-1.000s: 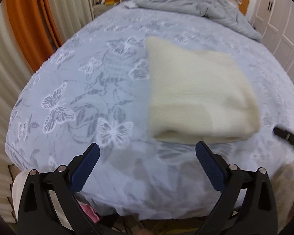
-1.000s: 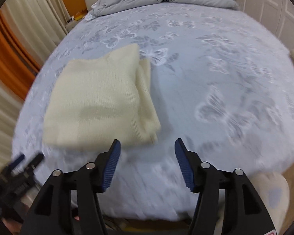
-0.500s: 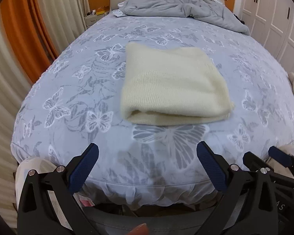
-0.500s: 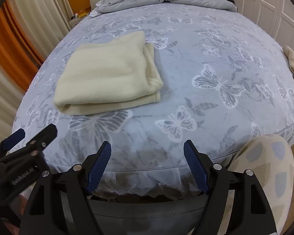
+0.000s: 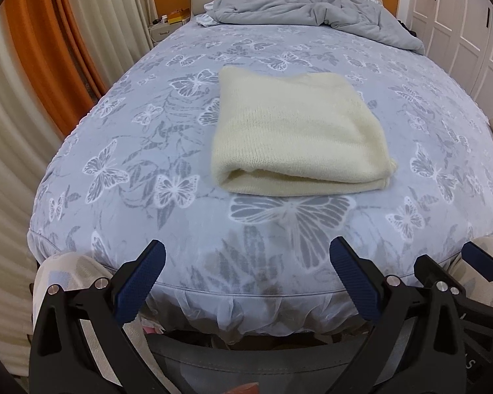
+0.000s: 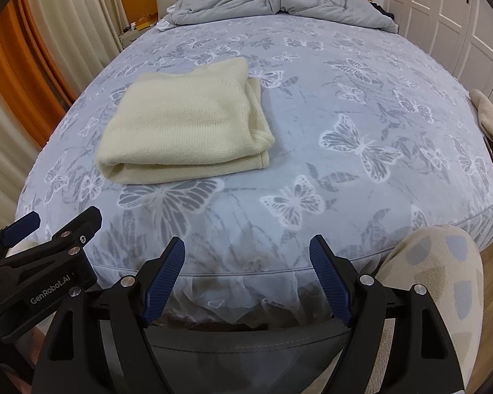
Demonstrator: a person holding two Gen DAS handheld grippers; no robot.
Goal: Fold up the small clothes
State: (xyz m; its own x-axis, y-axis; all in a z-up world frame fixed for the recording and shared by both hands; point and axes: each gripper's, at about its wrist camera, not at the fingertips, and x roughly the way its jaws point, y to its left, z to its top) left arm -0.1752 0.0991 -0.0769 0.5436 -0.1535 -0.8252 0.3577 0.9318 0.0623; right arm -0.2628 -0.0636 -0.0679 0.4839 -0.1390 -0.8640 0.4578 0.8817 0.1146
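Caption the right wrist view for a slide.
Folded cream knit garment lies on butterfly-print blue bedsheet; right gripper open, empty.

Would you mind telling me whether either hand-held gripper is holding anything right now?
Nothing: left hand-held gripper and right hand-held gripper are open, short of the folded knit.

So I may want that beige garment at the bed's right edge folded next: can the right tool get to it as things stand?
Probably yes: the right tool is open and holds nothing, and only bare bedsheet lies between it and the beige garment.
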